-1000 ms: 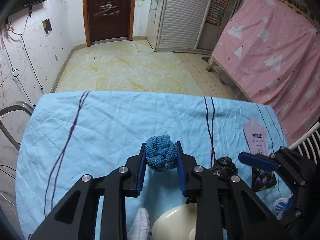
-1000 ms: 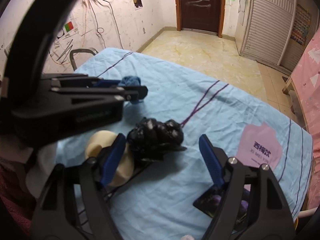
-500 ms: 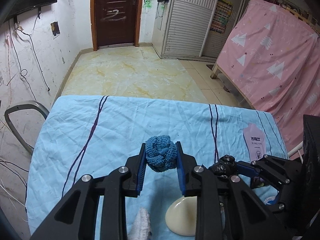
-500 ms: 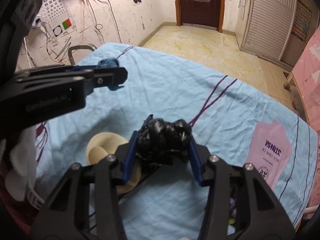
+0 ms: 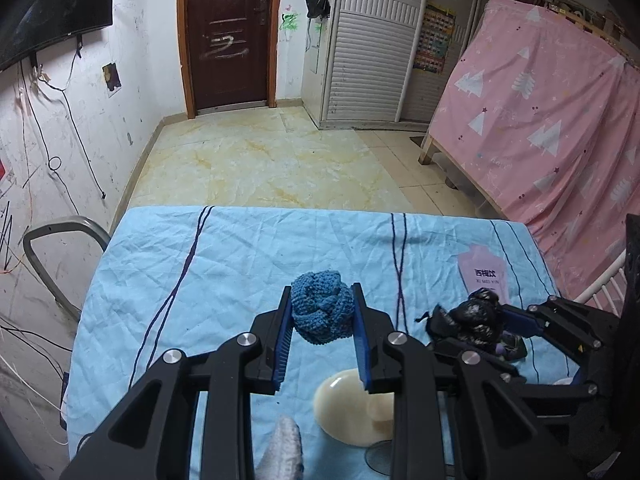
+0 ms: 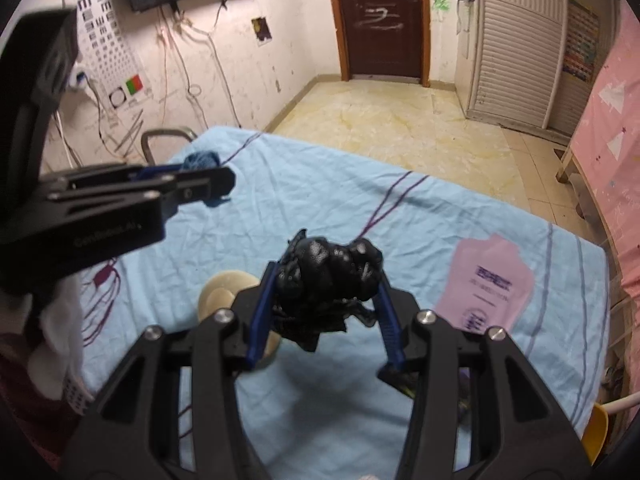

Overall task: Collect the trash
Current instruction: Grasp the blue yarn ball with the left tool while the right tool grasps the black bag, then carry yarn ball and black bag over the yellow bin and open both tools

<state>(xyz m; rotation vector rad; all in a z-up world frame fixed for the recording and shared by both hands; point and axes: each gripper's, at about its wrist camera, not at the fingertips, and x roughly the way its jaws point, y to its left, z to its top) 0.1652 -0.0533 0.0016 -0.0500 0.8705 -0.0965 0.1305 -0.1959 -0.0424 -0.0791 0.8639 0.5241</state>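
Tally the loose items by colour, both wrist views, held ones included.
Blue: 1, knitted ball held in the left gripper
Black: 1, crumpled bag held in the right gripper
Pink: 1, pouch flat on the sheet
Cream: 1, round piece
Dark: 1, packet
Total: 5

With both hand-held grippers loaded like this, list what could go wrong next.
1. The crumpled black bag in the right hand-held gripper has a loose tail hanging below the pads; it could snag or slip out.
2. The blue knitted ball sits near the fingertips of the left hand-held gripper, so a jolt may drop it.
3. The cream dish lies on the blue cloth just beneath both grippers; lowering either could knock it.
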